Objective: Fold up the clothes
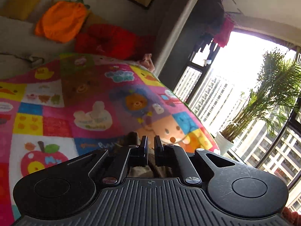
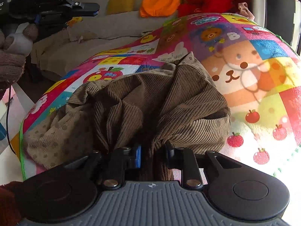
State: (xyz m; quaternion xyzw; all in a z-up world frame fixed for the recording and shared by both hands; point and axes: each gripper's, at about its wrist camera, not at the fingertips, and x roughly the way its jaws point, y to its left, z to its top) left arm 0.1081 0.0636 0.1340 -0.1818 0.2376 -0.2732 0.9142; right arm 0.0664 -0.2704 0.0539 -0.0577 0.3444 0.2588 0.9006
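Item 1: brown corduroy garment (image 2: 150,101), bunched on the patterned blanket (image 2: 259,71).

Right gripper (image 2: 153,155): clamped on a fold of it.

Left gripper (image 1: 150,145): raised, jaws narrow, apparently empty.

Step, I judge: opening grab; next I must spread it flat.

Containers: 0 seen.

Brown garment (image 2: 150,101): ribbed corduroy cloth, matt; near-left part looks smoother, with dots. Blanket (image 2: 254,71): fleecy printed cloth, soft nap, matt. Right gripper (image 2: 153,157): black matt plastic body, ribbed grey top plate, bright metal screws, blue pads (image 2: 138,156). Left gripper (image 1: 150,146): same black plastic, fine scratches on right disc, metal screws. Far cushions, orange (image 1: 60,21) and red (image 1: 112,39): plush cloth. Glove (image 2: 11,60): brown knit.
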